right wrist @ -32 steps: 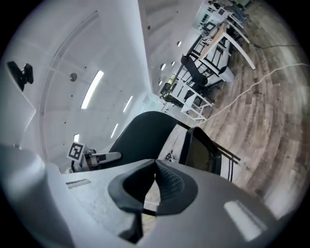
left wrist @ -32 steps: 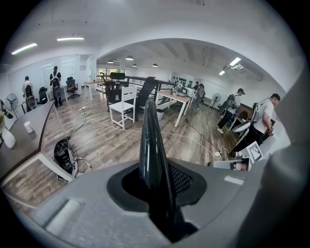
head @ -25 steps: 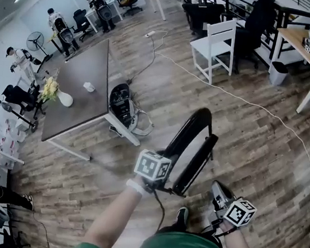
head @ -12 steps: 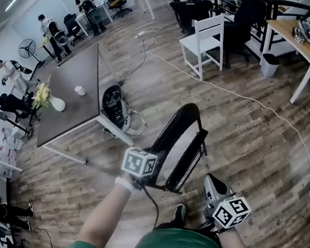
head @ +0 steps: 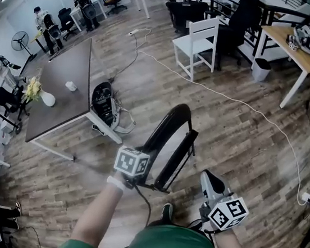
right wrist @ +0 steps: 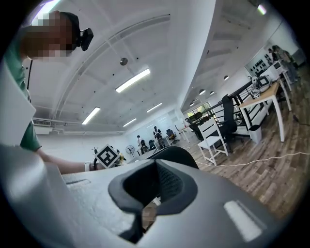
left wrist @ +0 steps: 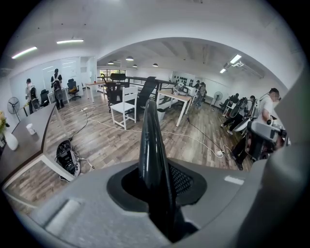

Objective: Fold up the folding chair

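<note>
The black folding chair (head: 168,142) stands on the wood floor in front of me, its seat and back close together, nearly flat. My left gripper (head: 143,180) is shut on the chair's near top edge. In the left gripper view that glossy black edge (left wrist: 151,145) rises from between the jaws of the left gripper (left wrist: 157,196). My right gripper (head: 209,177) hovers at the lower right, apart from the chair, pointing roughly level. In the right gripper view the right gripper (right wrist: 147,206) is shut with nothing in it, and the chair's curved back (right wrist: 175,154) shows beyond.
A dark table (head: 63,88) with a vase and a cup stands to the left, a black bag (head: 104,103) at its leg. A white chair (head: 198,42), a wooden desk (head: 293,45) and a white floor cable (head: 258,114) lie beyond. People stand far left. My shoe (head: 167,212) is near the chair.
The right gripper has lifted a little and rolled. The left gripper keeps its hold on the chair's edge. The whole view has shifted slightly with my head.
</note>
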A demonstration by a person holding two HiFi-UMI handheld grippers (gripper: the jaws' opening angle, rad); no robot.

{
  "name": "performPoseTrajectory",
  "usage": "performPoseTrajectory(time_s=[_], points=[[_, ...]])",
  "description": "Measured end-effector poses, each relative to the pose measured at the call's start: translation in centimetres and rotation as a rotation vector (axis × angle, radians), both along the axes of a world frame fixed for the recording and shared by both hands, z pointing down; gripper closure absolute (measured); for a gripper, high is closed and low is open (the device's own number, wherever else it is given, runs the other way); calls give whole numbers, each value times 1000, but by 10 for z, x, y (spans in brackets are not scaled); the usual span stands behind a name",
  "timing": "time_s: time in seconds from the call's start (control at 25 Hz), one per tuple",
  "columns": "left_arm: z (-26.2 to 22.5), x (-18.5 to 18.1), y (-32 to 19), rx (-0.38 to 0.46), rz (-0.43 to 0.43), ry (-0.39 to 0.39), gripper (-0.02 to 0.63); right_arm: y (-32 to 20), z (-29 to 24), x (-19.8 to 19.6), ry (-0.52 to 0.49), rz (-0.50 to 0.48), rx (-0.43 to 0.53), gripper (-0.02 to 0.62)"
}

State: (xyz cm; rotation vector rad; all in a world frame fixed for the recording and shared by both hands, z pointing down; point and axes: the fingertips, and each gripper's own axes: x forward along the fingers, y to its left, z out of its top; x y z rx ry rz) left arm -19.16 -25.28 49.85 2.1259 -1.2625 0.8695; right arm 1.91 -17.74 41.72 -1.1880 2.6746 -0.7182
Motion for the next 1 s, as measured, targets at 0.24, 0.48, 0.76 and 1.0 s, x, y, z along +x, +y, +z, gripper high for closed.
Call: performPoseTrajectory(time_s=[0.24, 0.48, 0.76, 1.0], points=[[0, -1, -1, 1, -2, 0, 512, -4, -2, 7, 10, 13, 0, 592], [0, -3, -1, 2, -3, -2, 514, -5, -5, 5, 30, 3, 22, 592], [1, -3, -3, 2, -1, 1, 514, -6, -5, 0, 56, -8, 30, 592], [-1, -5, -3, -3, 1, 13, 514, -6, -7, -6, 63, -9, 30, 592]])
